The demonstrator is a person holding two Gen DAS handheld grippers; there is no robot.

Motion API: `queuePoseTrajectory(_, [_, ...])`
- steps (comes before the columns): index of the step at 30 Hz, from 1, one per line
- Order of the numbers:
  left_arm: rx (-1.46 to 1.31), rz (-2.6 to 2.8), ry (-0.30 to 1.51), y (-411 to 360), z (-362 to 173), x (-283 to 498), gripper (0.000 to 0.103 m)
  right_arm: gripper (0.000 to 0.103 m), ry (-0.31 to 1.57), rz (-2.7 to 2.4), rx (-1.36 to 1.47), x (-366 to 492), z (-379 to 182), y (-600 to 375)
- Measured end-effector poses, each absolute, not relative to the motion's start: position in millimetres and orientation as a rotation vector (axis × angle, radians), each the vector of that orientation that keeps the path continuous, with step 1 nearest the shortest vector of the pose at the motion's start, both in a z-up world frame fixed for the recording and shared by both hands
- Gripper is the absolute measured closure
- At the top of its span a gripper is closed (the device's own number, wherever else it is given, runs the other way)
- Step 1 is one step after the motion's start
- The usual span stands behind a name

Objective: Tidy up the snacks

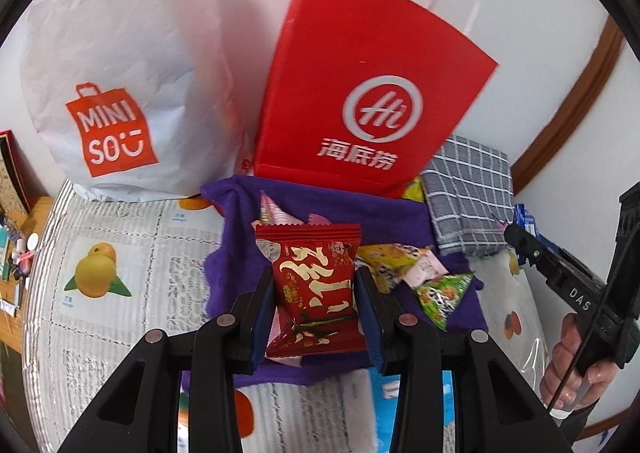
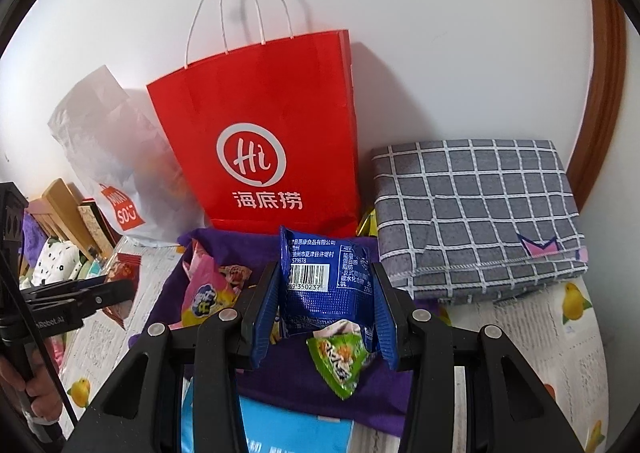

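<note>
- Left gripper [image 1: 316, 293] has its two blue-padded fingers pressed against the sides of a red snack packet [image 1: 314, 285] with gold lettering, holding it upright above the purple cloth [image 1: 236, 253].
- Right gripper [image 2: 326, 307] is clamped the same way on a blue snack packet [image 2: 324, 277], barcode side facing the camera, raised over that same cloth.
- Just below the blue packet, a green triangular snack [image 2: 340, 363] lies on the purple cloth, touching the packet's lower edge as seen from the right wrist view.
- A pink and yellow snack bag [image 2: 208, 293] sits on the cloth's left part, with more small wrapped snacks [image 1: 400, 261] scattered beside the red packet.
- Behind the cloth, a red paper bag [image 1: 360, 93] with white handles stands against the wall.
- To its left leans a white Miniso bag [image 1: 120, 85], touching the red one.
- A folded grey checked towel [image 2: 480, 213] rests to the right of the red bag, on the fruit-print table cover [image 1: 120, 273].
</note>
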State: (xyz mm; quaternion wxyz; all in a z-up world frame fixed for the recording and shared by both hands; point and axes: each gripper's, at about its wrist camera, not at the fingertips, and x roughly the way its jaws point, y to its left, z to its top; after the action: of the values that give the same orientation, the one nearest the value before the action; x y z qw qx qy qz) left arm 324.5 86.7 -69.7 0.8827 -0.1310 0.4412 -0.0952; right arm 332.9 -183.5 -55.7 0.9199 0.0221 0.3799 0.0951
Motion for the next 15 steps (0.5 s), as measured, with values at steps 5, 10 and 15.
queuePoseTrajectory(5, [-0.291, -0.178, 0.931, 98, -77, 337, 0.066, 0.06, 0.825, 0.204, 0.025, 347, -75, -177])
queuePoseTrajectory(10, [-0.301, -0.185, 0.939, 100, -82, 348, 0.066, 0.06, 0.882, 0.233, 0.029, 357, -94, -174])
queuePoseTrajectory(15, [-0.299, -0.174, 0.954, 104, -91, 352, 0.066, 0.059, 0.926, 0.248, 0.0, 363, -108, -168])
